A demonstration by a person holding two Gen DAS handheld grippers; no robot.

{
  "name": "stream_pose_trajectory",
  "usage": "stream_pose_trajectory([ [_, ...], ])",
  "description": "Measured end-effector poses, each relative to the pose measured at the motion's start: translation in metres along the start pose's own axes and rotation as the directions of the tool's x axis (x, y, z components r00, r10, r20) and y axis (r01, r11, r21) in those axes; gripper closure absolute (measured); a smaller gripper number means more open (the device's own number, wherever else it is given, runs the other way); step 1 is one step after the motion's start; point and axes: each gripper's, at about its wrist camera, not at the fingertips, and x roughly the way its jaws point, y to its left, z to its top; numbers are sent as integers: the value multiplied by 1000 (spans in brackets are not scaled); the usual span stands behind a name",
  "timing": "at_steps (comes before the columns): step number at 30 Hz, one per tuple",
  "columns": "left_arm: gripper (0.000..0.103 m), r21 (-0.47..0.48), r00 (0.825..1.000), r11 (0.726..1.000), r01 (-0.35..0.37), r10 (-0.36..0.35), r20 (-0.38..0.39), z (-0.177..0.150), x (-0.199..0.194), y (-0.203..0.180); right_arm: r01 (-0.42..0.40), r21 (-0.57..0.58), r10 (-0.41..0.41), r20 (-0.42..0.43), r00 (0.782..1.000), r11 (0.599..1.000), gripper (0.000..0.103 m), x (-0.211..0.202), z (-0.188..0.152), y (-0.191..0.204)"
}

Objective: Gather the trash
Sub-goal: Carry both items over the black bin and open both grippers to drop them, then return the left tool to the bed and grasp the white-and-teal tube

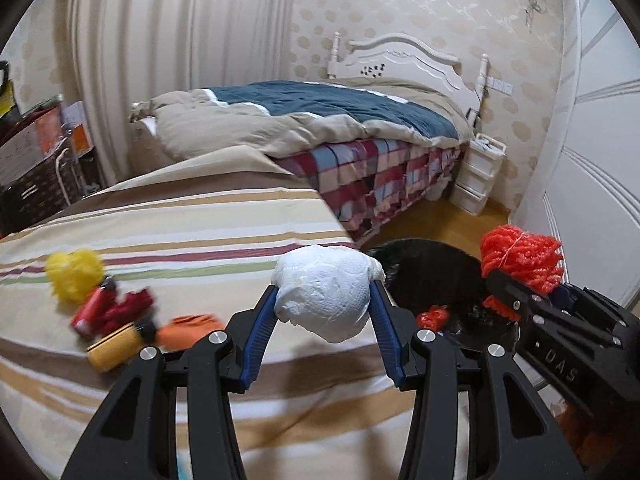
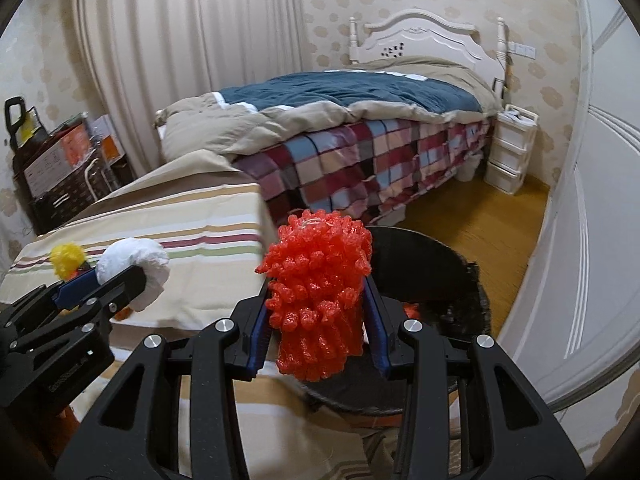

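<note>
Left gripper: jaws closed on white crumpled tissue ball, held above striped worktop edge. Right gripper: jaws clamped on red foam net, held over black trash bin; red scrap inside bin. Left of left jaws, on worktop: yellow net, red wrappers, yellow roll, orange scrap. Bed beyond

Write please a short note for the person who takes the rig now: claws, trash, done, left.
Left claw: shut on white paper ball, above the striped cover's edge.
Right claw: shut on red foam net, above the black bin.
Done: one red piece lies in the bin.
Left: drop both; then the yellow net, red wrappers, yellow roll and orange piece on the cover.
</note>
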Motion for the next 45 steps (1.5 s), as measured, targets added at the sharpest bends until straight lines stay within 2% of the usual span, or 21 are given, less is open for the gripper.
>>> stream_pose_trajectory([
  [14, 53, 96, 997, 995, 0, 8, -81, 19, 72, -55, 65, 56, -62, -42, 997, 996, 63, 42, 9, -52],
  [17, 40, 94, 994, 995, -12, 21, -104, 19, 81, -57, 73, 66, -69, -65, 996, 995, 62, 50, 8, -59],
  [19, 28, 82, 993, 996, -25, 34, -110, 18, 83, -54, 78, 75, -73, -73, 995, 994, 57, 55, 7, -63],
  [20, 28, 72, 993, 997, -27, 35, -112, 17, 83, -52, 81, 78, -75, -78, 994, 994, 55, 57, 6, -64],
  [22, 26, 63, 992, 998, -29, 36, -122, 17, 82, -48, 90, 83, -84, -77, 994, 992, 48, 58, 5, -66],
  [32, 20, 23, 987, 993, -113, 115, -110, 3, 44, -18, 91, 97, -84, -74, 994, 991, 35, 46, 0, -51],
  [39, 19, -21, 974, 981, -195, 191, -124, -21, 8, 21, 14, 91, -9, -59, 998, 996, 25, 21, -10, -13],
  [45, 19, -59, 961, 967, -247, 237, -145, -39, -16, 49, -59, 51, 62, -62, 996, 997, 25, 5, -22, 25],
])
